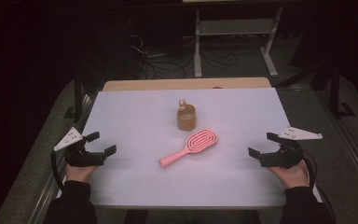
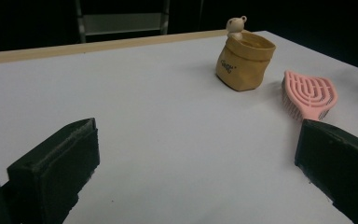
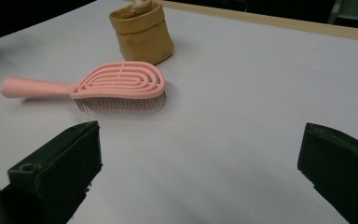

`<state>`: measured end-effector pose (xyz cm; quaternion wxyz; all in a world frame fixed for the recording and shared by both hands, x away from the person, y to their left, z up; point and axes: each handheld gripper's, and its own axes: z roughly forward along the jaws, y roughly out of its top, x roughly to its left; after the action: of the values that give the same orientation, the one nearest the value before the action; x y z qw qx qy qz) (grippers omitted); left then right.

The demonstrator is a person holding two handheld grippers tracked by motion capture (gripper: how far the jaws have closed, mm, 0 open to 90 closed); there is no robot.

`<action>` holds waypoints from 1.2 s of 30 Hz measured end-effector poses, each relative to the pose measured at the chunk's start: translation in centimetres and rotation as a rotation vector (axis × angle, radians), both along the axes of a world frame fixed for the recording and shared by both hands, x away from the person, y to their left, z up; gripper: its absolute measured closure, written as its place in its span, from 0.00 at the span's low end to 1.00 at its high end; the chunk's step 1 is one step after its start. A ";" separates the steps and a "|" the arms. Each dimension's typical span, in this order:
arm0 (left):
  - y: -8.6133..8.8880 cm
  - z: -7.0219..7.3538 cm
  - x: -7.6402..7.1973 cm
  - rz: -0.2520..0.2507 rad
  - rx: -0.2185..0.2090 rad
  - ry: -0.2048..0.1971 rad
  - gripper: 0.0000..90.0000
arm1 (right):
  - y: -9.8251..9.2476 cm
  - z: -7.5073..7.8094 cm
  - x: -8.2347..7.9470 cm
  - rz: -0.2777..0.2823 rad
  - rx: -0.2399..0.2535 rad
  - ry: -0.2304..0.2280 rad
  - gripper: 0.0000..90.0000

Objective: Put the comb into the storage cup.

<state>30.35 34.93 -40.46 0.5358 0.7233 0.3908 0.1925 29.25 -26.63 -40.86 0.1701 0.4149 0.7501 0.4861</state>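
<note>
Pink hairbrush (image 1: pixel 189 147) lies on the white table (image 1: pixel 135 116), well ahead of both grippers and between them, just beside a tan pouch (image 1: pixel 186 117). Left gripper (image 1: pixel 100 143) and right gripper (image 1: pixel 262 145) hold their jaws wide apart, gripping nothing.

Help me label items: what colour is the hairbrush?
The hairbrush is pink, clearest in the right gripper view.

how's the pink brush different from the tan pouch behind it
The pink brush lies flat with its bristles down, while the tan pouch stands upright with its mouth open upward. The pink brush is long and slim with a handle; the tan pouch is short, squat and rounded. The pink brush looks like rigid plastic; the tan pouch looks soft, with a rolled rim and a small figure poking out. Both rest on the white table, apart from either hand-held gripper.
</note>
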 end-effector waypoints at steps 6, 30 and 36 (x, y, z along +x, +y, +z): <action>0.0 0.1 -0.1 -0.006 0.006 0.002 0.00 | 0.1 0.0 -0.1 0.006 -0.008 -0.002 0.00; -1.2 1.2 -0.2 -0.047 0.092 0.015 0.03 | -0.3 -0.2 -0.8 -0.014 -0.004 -0.010 0.00; -1.8 2.1 0.5 -0.079 0.110 0.035 0.01 | -0.3 -0.2 -0.7 -0.014 -0.004 -0.006 0.00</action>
<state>30.80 33.17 -38.41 0.4955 0.7697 0.3601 0.1799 28.52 -26.95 -41.08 0.1765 0.4185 0.7476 0.4846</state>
